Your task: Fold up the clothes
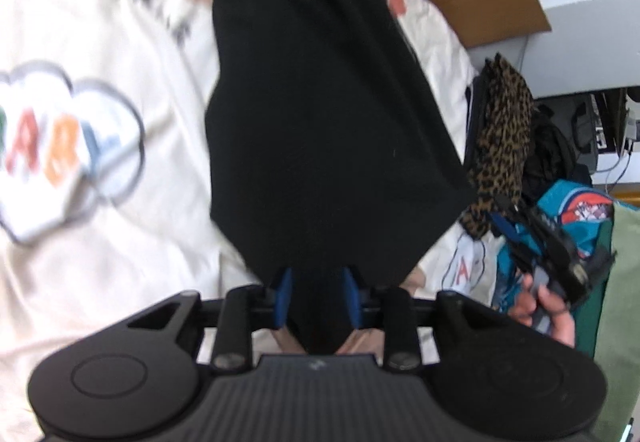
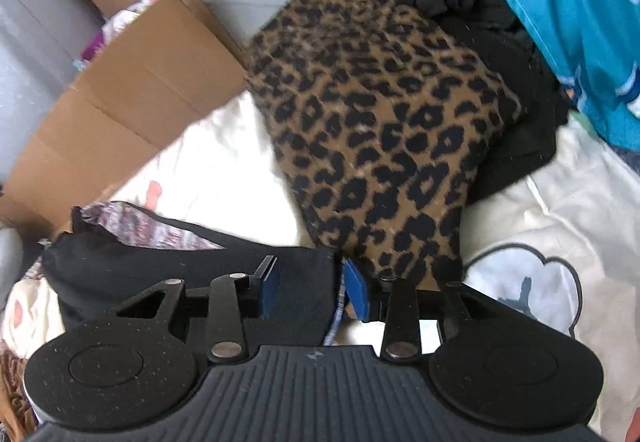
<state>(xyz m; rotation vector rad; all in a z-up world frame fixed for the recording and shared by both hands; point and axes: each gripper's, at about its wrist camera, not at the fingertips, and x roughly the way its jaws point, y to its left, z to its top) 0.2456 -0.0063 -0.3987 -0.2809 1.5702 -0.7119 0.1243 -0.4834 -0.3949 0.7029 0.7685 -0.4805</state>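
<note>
Grippers working a black garment (image 1: 320, 113): left gripper (image 1: 318, 296) is pinching its bunched corner, right gripper (image 2: 312, 292) is clamping another edge beside a leopard-print garment (image 2: 384, 129) on cream bedding (image 1: 100, 262).

Both views are bright, lit by soft, even daylight with no hard glare. In the left wrist view motion blur smears the cream sheet (image 1: 100, 250) and its cloud print, and the black cloth (image 1: 320, 113) is so dark that its folds vanish into 1 flat shape. In the right wrist view the leopard-print cloth (image 2: 384, 129) is slightly soft, and the cardboard box (image 2: 120, 101) casts a faint grey shadow on the white wall behind it. The fisheye lens bends straight edges toward the rims of both views, and the corners fall off into black. The gripper bodies at the bottom look sharpest, with dust specks plain
</note>
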